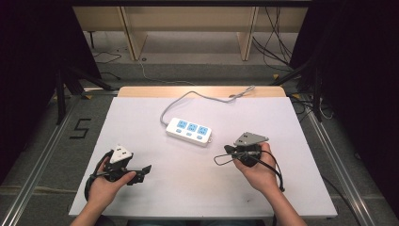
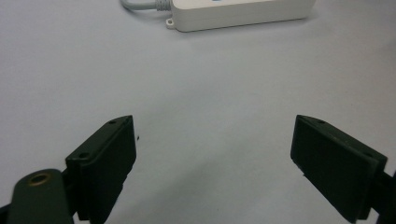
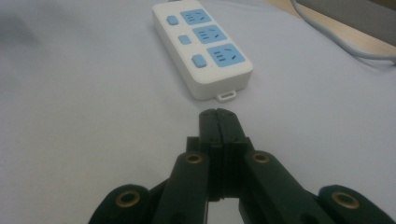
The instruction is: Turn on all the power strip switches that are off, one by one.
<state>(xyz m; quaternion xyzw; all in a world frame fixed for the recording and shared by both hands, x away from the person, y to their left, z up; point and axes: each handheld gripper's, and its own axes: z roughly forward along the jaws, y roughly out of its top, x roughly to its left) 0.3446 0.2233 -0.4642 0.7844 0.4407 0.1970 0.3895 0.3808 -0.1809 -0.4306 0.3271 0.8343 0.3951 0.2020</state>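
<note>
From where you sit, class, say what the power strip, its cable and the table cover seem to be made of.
Power strip: probably moulded plastic, smooth white body with soft sheen, matte blue socket faces. Cable: likely rubbery grey sheath, since it lies in loose curves. Table cover: thin matte white sheet, paper or plastic; unclear which.

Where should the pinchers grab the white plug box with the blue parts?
Probably across the power strip's two long sides, coming straight down from above. It lies flat on the table, so only the narrow width fits between jaws. The open left gripper looks ready; the right gripper is shut.
</note>
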